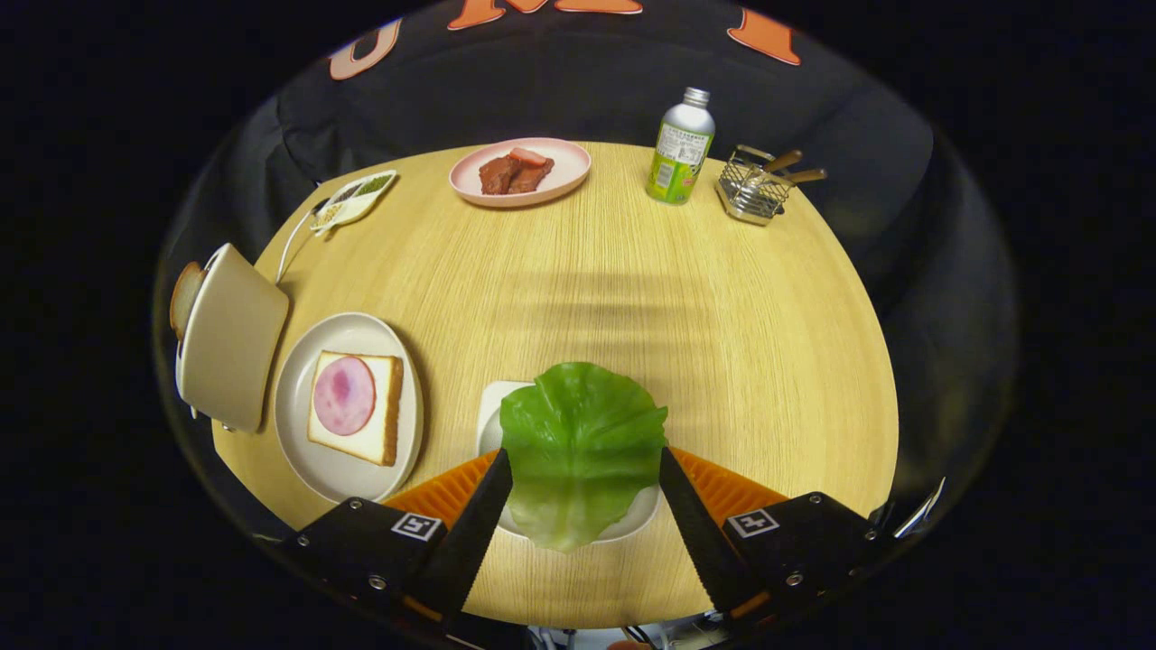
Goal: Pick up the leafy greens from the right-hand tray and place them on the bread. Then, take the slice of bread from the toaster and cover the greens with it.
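Note:
A green lettuce leaf (582, 442) lies on a small white tray (492, 411) near the table's front edge. My gripper (582, 454) stands open, one fingertip at each side edge of the leaf, so the leaf sits between the fingers. To the left, a slice of bread (384, 406) topped with a round pink ham slice (344, 394) rests on a pale round plate (334, 474). Left of that plate stands a beige toaster (230, 334) with a bread slice (185, 296) sticking out of its top.
At the far side of the round wooden table (632, 298) are a pink plate with pieces of meat (519, 171), a green-labelled bottle (680, 149) and a wire basket (754, 185) with wooden-handled utensils. A divided condiment dish (357, 197) sits at the far left.

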The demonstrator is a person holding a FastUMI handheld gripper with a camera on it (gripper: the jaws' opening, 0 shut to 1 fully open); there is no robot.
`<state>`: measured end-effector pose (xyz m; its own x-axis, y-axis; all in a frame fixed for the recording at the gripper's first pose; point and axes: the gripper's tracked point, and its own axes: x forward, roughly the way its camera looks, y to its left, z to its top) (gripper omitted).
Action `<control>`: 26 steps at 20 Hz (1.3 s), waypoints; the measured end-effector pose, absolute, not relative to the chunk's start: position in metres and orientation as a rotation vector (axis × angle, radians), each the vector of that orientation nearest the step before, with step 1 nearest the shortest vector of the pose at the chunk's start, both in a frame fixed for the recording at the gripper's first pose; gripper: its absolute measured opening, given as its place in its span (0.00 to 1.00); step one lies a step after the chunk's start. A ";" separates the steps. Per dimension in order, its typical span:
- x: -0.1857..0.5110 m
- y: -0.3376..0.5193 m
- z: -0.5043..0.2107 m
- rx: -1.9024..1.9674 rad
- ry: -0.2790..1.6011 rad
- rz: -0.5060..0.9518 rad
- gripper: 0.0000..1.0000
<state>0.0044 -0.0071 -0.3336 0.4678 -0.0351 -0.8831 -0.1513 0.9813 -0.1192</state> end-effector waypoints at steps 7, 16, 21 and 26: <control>0.006 -0.010 -0.364 -0.233 1.185 0.081 0.99; 0.003 -0.012 -0.386 -0.246 1.263 0.094 1.00; 0.003 -0.004 -0.390 -0.204 1.288 0.123 0.92; 0.006 -0.004 -0.389 -0.202 1.280 0.119 0.56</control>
<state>0.0056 -0.0044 -0.3887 0.2844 -0.0236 -0.9584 -0.2003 0.9762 -0.0834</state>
